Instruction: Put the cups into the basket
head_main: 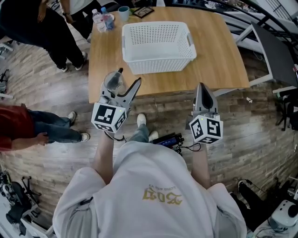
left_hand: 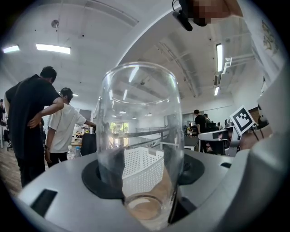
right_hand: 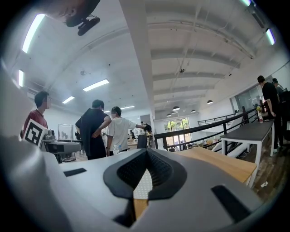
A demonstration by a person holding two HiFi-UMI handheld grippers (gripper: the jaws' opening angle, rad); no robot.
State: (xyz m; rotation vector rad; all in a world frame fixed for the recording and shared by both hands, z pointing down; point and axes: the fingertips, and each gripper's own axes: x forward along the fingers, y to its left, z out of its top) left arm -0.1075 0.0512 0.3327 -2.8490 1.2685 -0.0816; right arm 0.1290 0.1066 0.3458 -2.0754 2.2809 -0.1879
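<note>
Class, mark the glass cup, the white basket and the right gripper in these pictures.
glass cup (left_hand: 140, 136), left gripper view, middle of its clear wall.
white basket (head_main: 160, 65), head view, near side wall.
right gripper (head_main: 201, 88), head view, tips of its shut jaws.

Wooden table (head_main: 219, 60), white basket (head_main: 158, 46) centred, bottles (head_main: 98, 21), teal cup (head_main: 124, 13), perhaps a tablet (head_main: 143, 12) at far edge

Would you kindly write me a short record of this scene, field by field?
left gripper: jaws shut on a clear glass cup, near the table's front edge
right gripper: jaws shut, nothing between them
basket: white, empty, on the wooden table
far edge of table: blue cup, water bottles
task state: glass cup not yet in the basket
</note>
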